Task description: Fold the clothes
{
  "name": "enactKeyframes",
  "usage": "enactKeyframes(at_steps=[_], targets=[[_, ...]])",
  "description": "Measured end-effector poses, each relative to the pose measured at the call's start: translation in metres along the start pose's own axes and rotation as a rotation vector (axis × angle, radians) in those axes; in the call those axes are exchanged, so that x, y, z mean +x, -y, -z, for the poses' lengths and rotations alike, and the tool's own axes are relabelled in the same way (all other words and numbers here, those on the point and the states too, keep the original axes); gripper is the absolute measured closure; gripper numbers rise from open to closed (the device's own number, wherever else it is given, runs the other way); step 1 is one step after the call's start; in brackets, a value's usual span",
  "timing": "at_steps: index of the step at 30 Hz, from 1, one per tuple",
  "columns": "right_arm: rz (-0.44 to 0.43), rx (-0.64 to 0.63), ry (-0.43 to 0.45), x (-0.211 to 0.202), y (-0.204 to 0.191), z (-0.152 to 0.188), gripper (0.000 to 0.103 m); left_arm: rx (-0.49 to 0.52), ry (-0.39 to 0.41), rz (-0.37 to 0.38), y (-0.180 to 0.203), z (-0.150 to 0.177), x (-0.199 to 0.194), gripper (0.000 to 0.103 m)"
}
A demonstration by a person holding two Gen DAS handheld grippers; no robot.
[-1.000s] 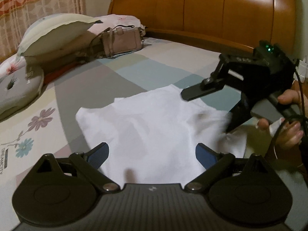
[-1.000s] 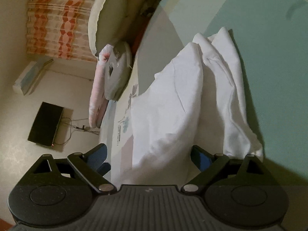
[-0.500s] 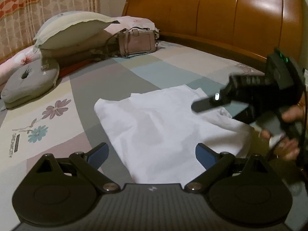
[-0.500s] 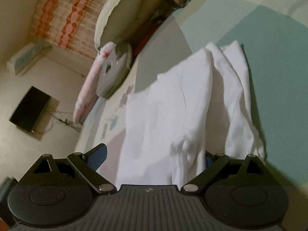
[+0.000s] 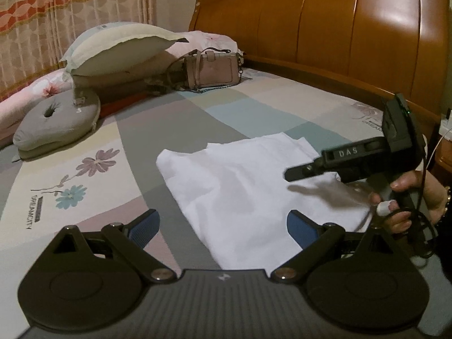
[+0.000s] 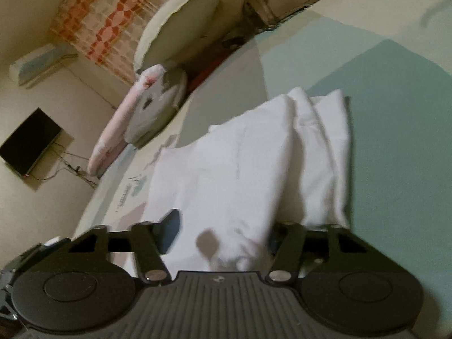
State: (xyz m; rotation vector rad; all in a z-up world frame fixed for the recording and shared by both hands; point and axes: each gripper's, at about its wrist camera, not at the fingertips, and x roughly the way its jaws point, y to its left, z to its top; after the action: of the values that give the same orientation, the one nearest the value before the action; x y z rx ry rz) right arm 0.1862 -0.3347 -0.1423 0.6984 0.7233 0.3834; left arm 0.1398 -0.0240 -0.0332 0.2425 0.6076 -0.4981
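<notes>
A white garment (image 5: 240, 192) lies folded flat on the patchwork bedsheet (image 5: 197, 118). My left gripper (image 5: 223, 226) is open above its near edge, holding nothing. The right gripper (image 5: 299, 173), held by a hand, hovers over the garment's right side in the left wrist view. In the right wrist view the garment (image 6: 240, 169) runs away from the right gripper (image 6: 223, 234); its near end bunches between the open fingers, and the right finger is partly hidden by cloth. No clamping shows.
A wooden headboard (image 5: 339, 28) stands at the far end. A pink handbag (image 5: 214, 70), a large pillow (image 5: 118, 48) and a grey round cushion (image 5: 56, 124) lie at the far left. A curtain (image 5: 70, 8) hangs behind. A bedside stand (image 5: 445, 155) is at right.
The left gripper has pulled back and up, so the whole garment shows. The right gripper has swung down from a tilt to level over the garment's right edge.
</notes>
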Motion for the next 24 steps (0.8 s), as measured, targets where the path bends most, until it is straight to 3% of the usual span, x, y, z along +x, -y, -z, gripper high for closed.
enactKeyframes(at_steps=[11, 13, 24], targets=[[0.184, -0.059, 0.069, -0.031, -0.015, 0.027, 0.048, -0.011, 0.006, 0.01, -0.008, 0.011, 0.002, 0.007], [0.186, -0.078, 0.062, -0.03, -0.021, 0.029, 0.035, -0.017, 0.009, 0.016, -0.01, 0.01, 0.004, 0.007], [0.167, -0.144, -0.005, -0.044, -0.028, 0.04, 0.035, -0.039, 0.015, 0.034, -0.018, 0.019, 0.003, 0.007]])
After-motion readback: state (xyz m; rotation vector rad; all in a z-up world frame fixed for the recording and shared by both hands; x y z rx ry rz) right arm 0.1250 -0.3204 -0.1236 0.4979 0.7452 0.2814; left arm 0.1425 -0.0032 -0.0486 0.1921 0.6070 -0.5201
